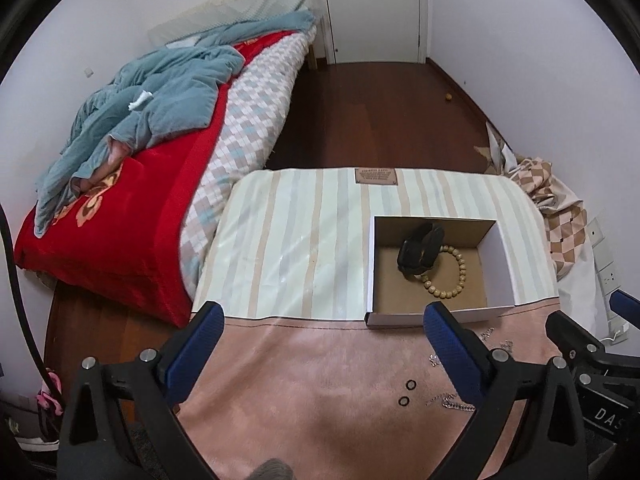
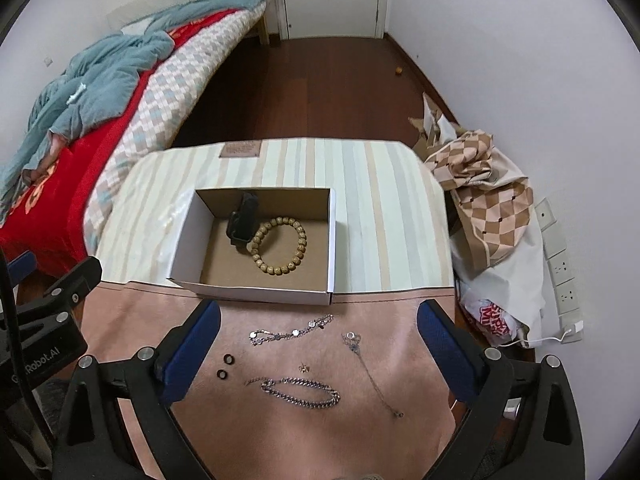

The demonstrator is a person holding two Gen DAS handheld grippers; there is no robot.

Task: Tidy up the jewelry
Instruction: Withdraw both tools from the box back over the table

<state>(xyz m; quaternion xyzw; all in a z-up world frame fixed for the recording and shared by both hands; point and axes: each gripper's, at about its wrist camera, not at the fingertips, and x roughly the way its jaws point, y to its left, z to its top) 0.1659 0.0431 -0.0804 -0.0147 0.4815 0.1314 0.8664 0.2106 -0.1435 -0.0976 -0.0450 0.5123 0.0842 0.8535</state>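
An open cardboard box (image 2: 332,240) (image 1: 502,264) stands on the table and holds a black watch (image 2: 243,220) (image 1: 420,250) and a wooden bead bracelet (image 2: 280,246) (image 1: 446,274). On the pink cloth (image 2: 312,432) in front of it lie a thin silver bracelet (image 2: 290,330), a chunky silver chain (image 2: 300,392), a fine necklace (image 2: 370,368), two black rings (image 2: 224,366) (image 1: 407,392) and a tiny earring (image 2: 304,368). My right gripper (image 2: 318,344) is open above the jewelry. My left gripper (image 1: 322,346) is open and empty over the cloth, left of the jewelry.
A bed (image 1: 132,200) with a red blanket and blue quilt lies to the left. A striped cloth (image 1: 296,232) covers the far table half. Checkered fabric and bags (image 2: 488,216) pile up at the right, beside wall sockets (image 2: 560,264). A white door (image 1: 372,8) stands beyond dark wooden floor.
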